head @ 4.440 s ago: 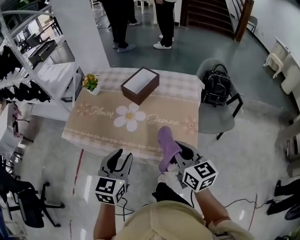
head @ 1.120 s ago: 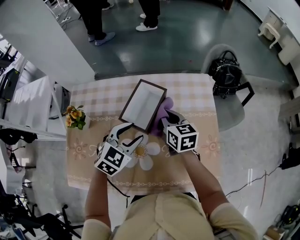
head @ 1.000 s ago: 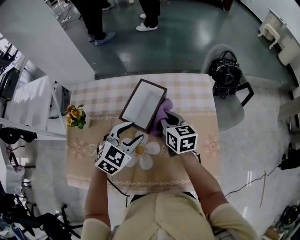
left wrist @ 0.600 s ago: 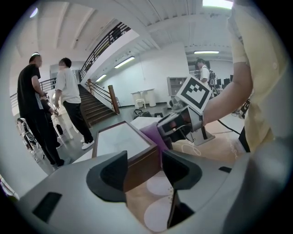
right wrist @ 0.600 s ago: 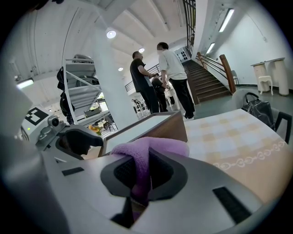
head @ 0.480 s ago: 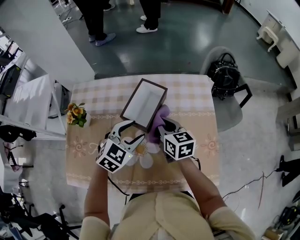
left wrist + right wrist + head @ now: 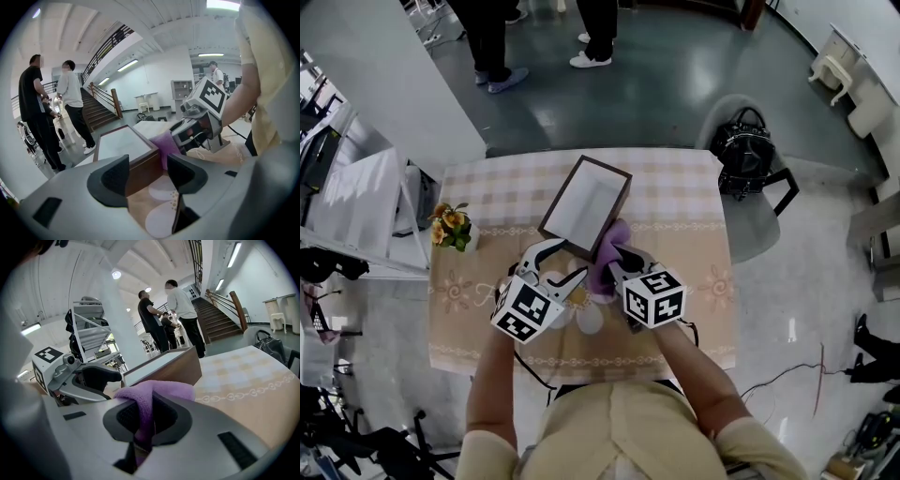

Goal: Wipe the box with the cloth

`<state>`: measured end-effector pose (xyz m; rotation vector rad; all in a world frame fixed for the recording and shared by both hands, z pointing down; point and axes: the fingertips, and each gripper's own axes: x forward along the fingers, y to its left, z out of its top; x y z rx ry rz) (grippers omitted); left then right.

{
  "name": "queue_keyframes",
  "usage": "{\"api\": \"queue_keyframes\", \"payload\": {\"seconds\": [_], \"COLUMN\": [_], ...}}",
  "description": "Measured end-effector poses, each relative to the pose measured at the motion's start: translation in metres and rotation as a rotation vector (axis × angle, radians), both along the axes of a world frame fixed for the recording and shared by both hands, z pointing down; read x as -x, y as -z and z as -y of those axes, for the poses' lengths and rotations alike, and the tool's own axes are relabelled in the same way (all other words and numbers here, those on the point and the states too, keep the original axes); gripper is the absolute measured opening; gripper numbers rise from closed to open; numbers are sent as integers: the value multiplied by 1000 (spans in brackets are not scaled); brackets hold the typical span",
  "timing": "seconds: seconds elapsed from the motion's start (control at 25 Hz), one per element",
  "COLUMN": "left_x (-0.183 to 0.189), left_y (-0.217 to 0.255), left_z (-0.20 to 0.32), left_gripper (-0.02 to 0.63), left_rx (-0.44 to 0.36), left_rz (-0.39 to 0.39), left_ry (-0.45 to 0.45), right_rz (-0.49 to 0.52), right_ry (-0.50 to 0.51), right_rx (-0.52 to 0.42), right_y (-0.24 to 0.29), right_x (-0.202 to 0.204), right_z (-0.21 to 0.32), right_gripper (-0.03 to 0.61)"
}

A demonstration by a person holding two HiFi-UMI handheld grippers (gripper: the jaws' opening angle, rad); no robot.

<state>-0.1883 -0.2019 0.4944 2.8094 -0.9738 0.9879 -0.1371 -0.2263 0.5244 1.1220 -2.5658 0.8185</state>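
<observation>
The brown box (image 7: 584, 204) with a pale top lies askew on the patterned tablecloth (image 7: 680, 239). My right gripper (image 7: 613, 266) is shut on the purple cloth (image 7: 606, 251), which is pressed against the box's right side near its near corner. In the right gripper view the cloth (image 7: 154, 392) bulges out between the jaws, with the box (image 7: 164, 365) just behind. My left gripper (image 7: 557, 266) stands at the box's near-left side; its jaws have just been opening. In the left gripper view the box's corner (image 7: 140, 166) shows in the gap of that gripper (image 7: 147, 176), the pads not pressing on it.
A small pot of yellow flowers (image 7: 450, 226) stands at the table's left edge. A grey chair with a black bag (image 7: 742, 150) stands at the far right corner. People (image 7: 492, 37) stand beyond the table. White shelving (image 7: 352, 202) lies to the left.
My right gripper has slid the cloth along the box's right side toward me, from mid-side to the near corner. The left gripper stays in place, its jaws a little wider.
</observation>
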Motion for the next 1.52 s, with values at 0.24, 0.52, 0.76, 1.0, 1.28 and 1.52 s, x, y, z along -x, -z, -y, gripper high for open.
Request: {"api": "queue_keyframes", "payload": {"seconds": [0.24, 0.52, 0.76, 1.0, 1.28, 1.52], "left_x": [5, 32, 55, 77, 105, 116], "left_y": [4, 35, 66, 77, 69, 54], "left_z": [-9, -15, -21, -37, -64, -80], "left_gripper": [268, 268, 268, 267, 262, 261], "left_rx": [12, -52, -120, -160, -145, -106], "left_rz": [-43, -178, -287, -300, -331, -333], "left_ry": [54, 243, 378, 455, 557, 596], "right_rz": [-13, -6, 30, 67, 88, 120], "right_ry": [-15, -89, -1, 240, 298, 226], "right_rx": [-18, -154, -353, -484, -355, -171], "right_y": [9, 60, 129, 162, 120, 59], "right_x": [-11, -40, -24, 40, 92, 116], "right_z": [-2, -1, -7, -30, -43, -43], "right_gripper": [44, 44, 44, 44, 44, 44]}}
